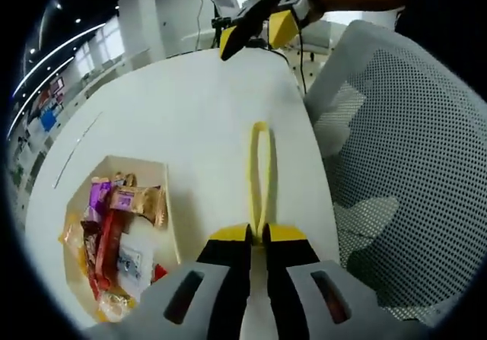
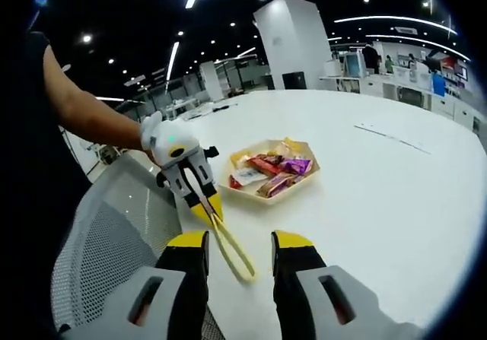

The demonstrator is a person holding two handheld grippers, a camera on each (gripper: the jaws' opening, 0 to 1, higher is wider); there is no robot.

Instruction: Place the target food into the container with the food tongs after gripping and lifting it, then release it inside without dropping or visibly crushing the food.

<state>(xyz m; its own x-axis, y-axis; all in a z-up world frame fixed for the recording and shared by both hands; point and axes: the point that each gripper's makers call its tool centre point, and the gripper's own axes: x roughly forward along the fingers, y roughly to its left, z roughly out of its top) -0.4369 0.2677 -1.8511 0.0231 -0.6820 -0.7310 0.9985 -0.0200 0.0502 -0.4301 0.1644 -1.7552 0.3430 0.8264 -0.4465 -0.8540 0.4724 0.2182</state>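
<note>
The left tongs are clenched on one end of the yellow food tongs, whose two thin arms run away from the jaws over the white desk and meet in a rounded far end. The right gripper view shows the same grasp from the other side: the left tongs come in from the left, carried by a hand in a white glove, with the yellow food tongs slanting down from them towards the camera, close to the desk; whether they touch it cannot be told. The right tongs are released, their yellow-tipped jaws standing well apart with nothing between them, one on each side of the food tongs' rounded end. In the left gripper view the right tongs sit by the far edge of the desk, jaws spread. The snack packets, in purple, red, brown and white wrappers, lie heaped in a shallow pale tray on the desk, off to the left of the food tongs and apart from them. In the right gripper view the tray sits beyond the food tongs with the snack packets inside it. A white mesh chair stands against the desk edge.
</note>
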